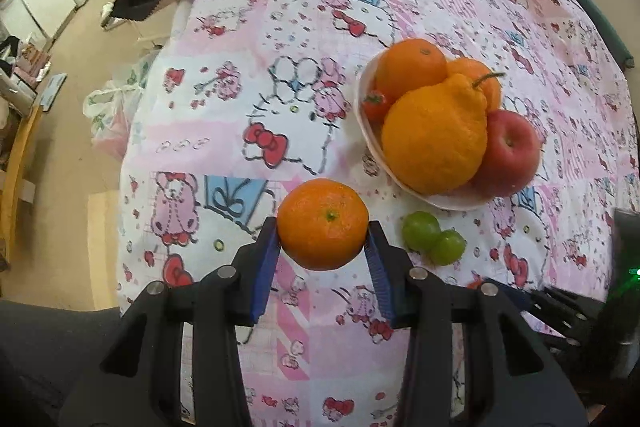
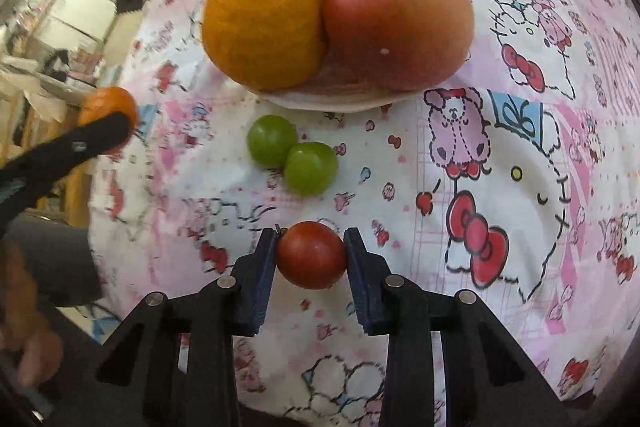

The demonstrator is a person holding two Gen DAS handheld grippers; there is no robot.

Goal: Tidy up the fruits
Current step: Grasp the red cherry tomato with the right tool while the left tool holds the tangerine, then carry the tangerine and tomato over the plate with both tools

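Our right gripper [image 2: 311, 254] clamps a small round red tomato [image 2: 311, 255]; the left gripper [image 1: 322, 225] pinches a smooth orange mandarin [image 1: 322, 224] — the shallow pink fruit bowl [image 2: 332, 98] lies straight up-frame, nearer the right.

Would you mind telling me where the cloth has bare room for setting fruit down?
Free cloth lies left of the bowl and right of the green grapes. Crowded: the bowl itself, piled with citrus and the apple, and its front edge by the grapes.

We can't make out any readable text anywhere, just cartoon characters printed on the pink bedsheet [image 1: 304, 39].
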